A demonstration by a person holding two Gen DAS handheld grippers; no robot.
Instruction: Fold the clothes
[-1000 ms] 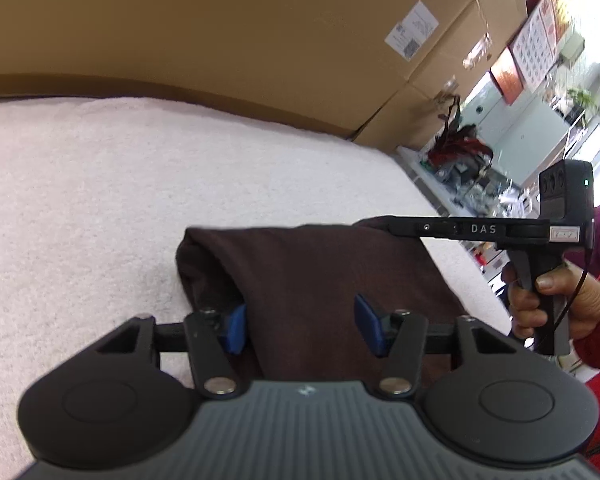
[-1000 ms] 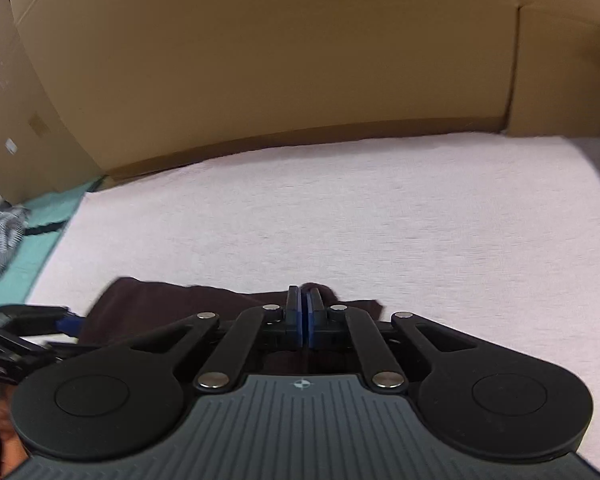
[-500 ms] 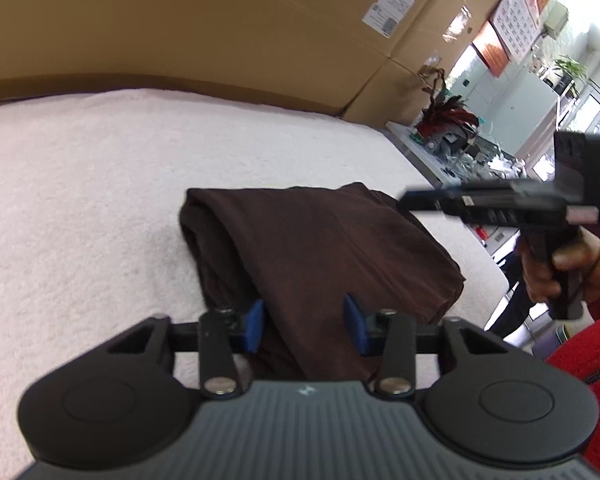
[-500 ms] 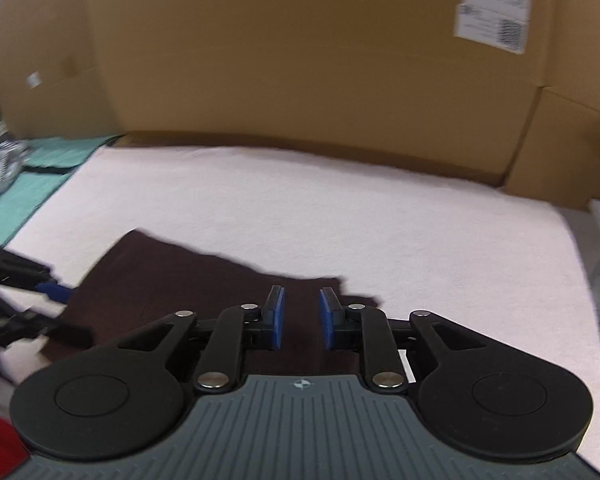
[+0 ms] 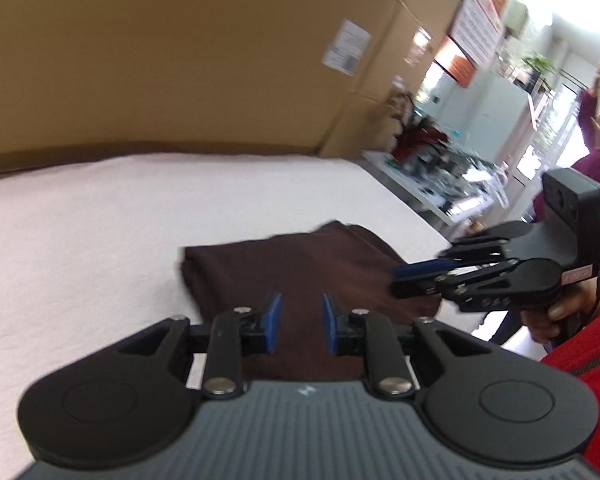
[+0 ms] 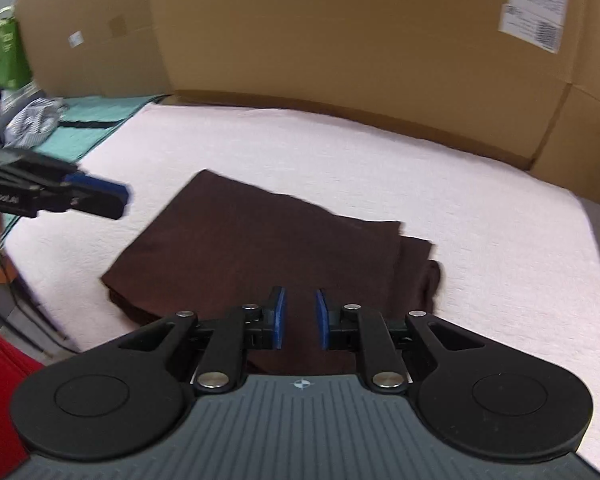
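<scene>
Left wrist view shows the folded dark-brown garment [image 5: 300, 268] lying on the white textured bench [image 5: 100, 220] before tall cardboard boxes [image 5: 180, 48], both hand-held grippers [image 5: 298, 322] [image 6: 300, 318] apart and empty; only the right wrist view shows teal cloth [image 6: 96, 120].

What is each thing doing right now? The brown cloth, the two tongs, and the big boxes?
Brown cloth: folded into a flat stack, lying on the white cover, nothing gripping it.
Left tongs: open, empty, held above the cloth.
Right tongs: open, empty, held above the cloth.
White cover: spread flat.
Cardboard boxes: closed, standing behind the cover.
</scene>
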